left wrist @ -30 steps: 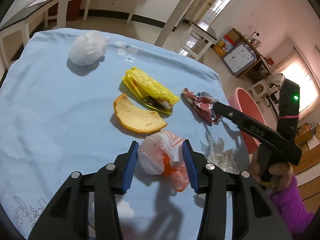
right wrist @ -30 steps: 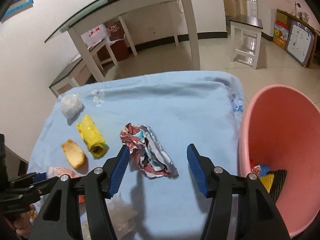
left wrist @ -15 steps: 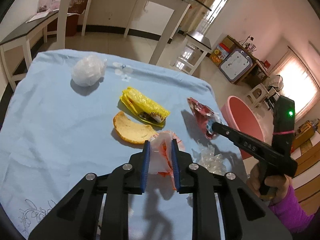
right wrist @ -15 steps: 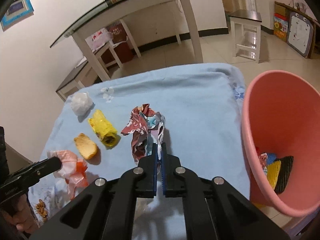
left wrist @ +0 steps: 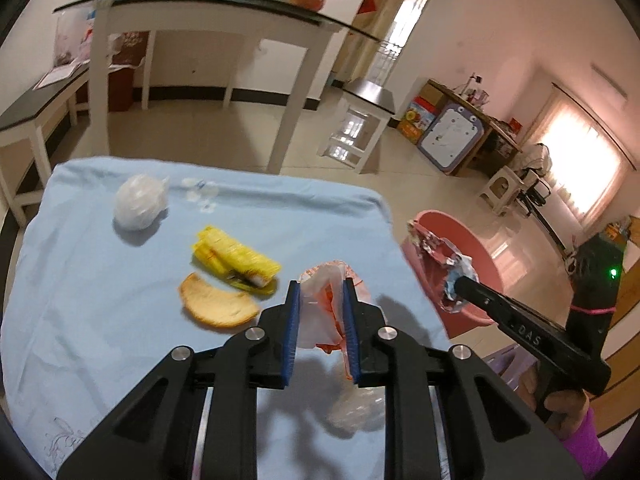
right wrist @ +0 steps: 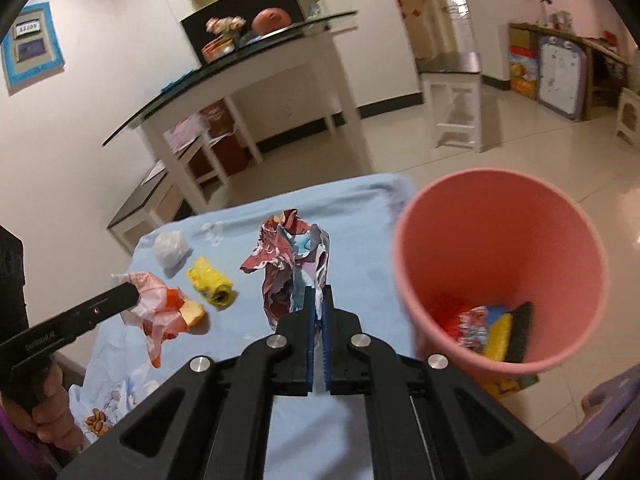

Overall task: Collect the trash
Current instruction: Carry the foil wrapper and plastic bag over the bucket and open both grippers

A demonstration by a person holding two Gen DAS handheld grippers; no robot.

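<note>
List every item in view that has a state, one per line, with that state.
Left hand-held gripper: shut on orange-and-white plastic bag, lifted off the cloth.
Right hand-held gripper: shut on crumpled red wrapper, lifted.
Pink bin: upright, open, some trash inside.
Yellow wrapper: lying on the blue cloth.
Bread slice: lying flat.
White plastic ball: resting.
Clear plastic scrap: lying.

Both wrappers (left wrist: 326, 300) (right wrist: 292, 264) now gripped, lifted.
</note>
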